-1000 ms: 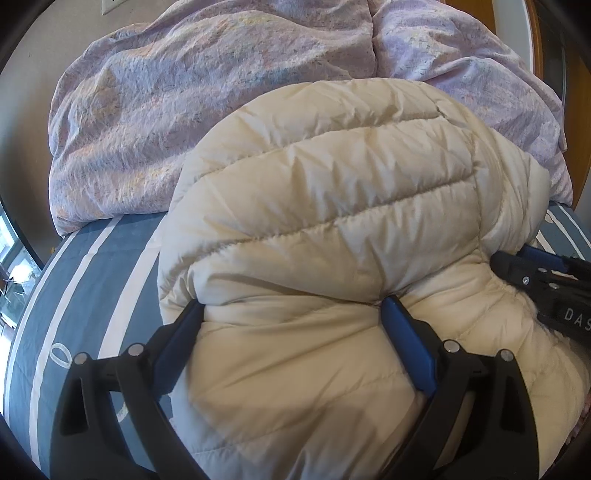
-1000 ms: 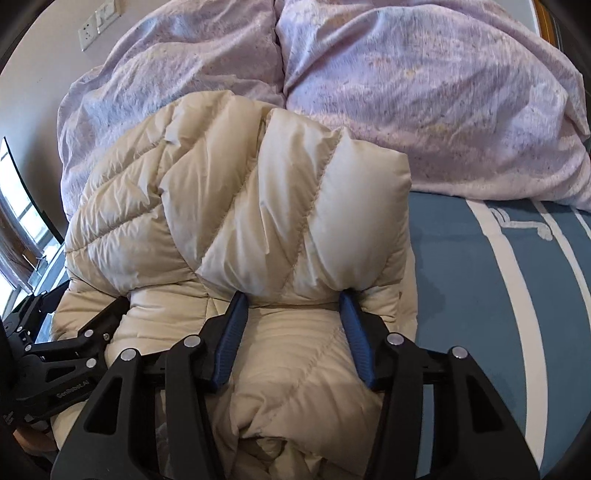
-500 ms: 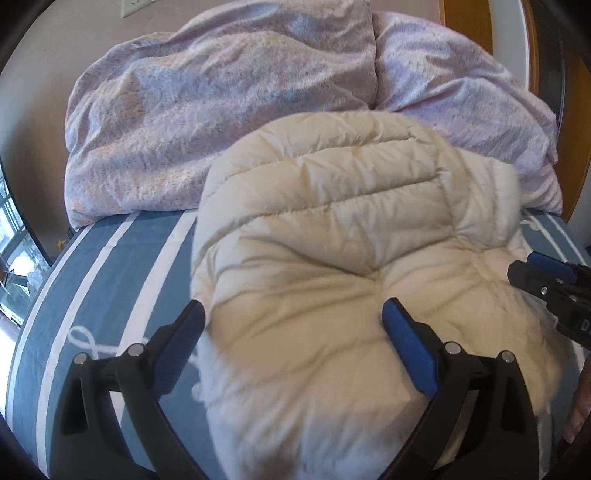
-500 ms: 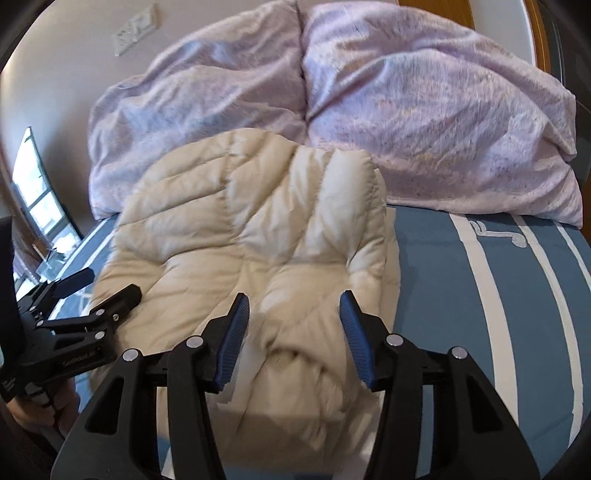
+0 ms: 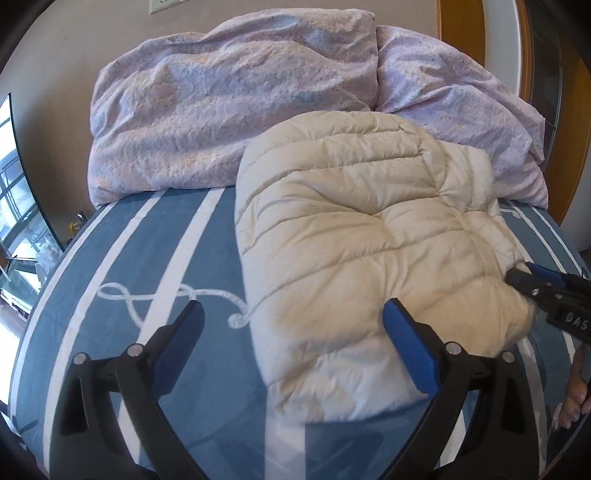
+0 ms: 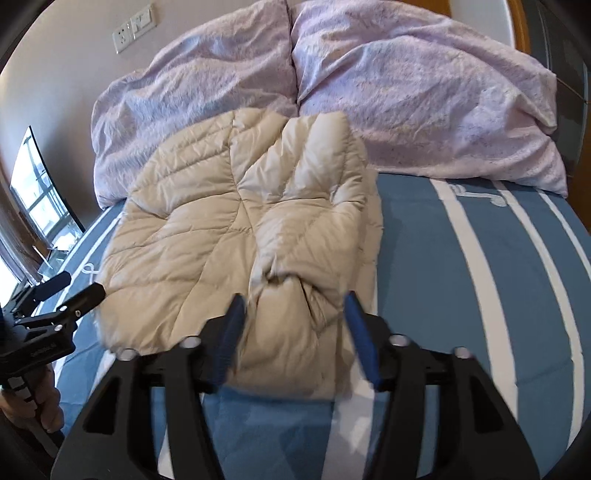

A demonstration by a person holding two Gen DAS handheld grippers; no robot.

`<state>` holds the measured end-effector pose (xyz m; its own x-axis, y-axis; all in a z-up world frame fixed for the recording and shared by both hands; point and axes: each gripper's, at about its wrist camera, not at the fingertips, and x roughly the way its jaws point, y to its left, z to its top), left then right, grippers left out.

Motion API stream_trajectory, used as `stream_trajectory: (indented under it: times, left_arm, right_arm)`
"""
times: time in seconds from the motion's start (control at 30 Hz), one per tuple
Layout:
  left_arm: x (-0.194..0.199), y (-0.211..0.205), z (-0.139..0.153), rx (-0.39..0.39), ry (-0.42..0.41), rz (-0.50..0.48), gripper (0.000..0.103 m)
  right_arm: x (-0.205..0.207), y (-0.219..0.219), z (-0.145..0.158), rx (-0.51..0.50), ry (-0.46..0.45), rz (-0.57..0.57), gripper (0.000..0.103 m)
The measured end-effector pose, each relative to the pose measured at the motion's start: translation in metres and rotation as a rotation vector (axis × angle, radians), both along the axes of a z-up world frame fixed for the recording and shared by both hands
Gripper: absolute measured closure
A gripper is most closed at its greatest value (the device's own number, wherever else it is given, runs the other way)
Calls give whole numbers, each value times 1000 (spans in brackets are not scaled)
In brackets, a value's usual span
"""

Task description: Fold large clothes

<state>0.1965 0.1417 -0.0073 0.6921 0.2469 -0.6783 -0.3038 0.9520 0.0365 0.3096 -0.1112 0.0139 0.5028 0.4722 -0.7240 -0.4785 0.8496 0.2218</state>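
Note:
A cream quilted down jacket point(image 5: 362, 258) lies folded on the blue striped bed; it also shows in the right wrist view point(image 6: 236, 236). My left gripper point(image 5: 291, 328) is open and empty, just short of the jacket's near left edge, with its right finger over the fabric. My right gripper point(image 6: 295, 314) is open and empty, hovering at the jacket's near right end. The right gripper also shows at the jacket's right side in the left wrist view point(image 5: 543, 291), and the left gripper shows at the left in the right wrist view point(image 6: 59, 295).
A rumpled lilac duvet point(image 5: 236, 99) is piled along the head of the bed point(image 6: 406, 92). The blue bedspread with white stripes point(image 6: 480, 258) stretches to both sides. A window point(image 5: 14, 206) is at the left, a wooden frame point(image 5: 458, 26) at the right.
Both grippers have pulled back and away from the jacket, which they pressed into a second ago. The jacket now lies flatter and farther from both cameras.

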Motion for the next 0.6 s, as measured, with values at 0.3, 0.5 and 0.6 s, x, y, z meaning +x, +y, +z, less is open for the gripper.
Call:
stream_trajectory:
  times: [0.3, 0.5, 0.6]
  left_arm:
    - [-44, -14, 4, -66, 32, 9, 2]
    - [-69, -22, 5, -125, 61, 23, 2]
    - [-78, -26, 7, -134, 67, 26, 2]
  right_arm:
    - [-43, -22, 24, 12, -6, 4, 2]
    - [-60, -33, 29, 0, 17, -11, 1]
    - [-70, -33, 31, -21, 16, -8, 1]
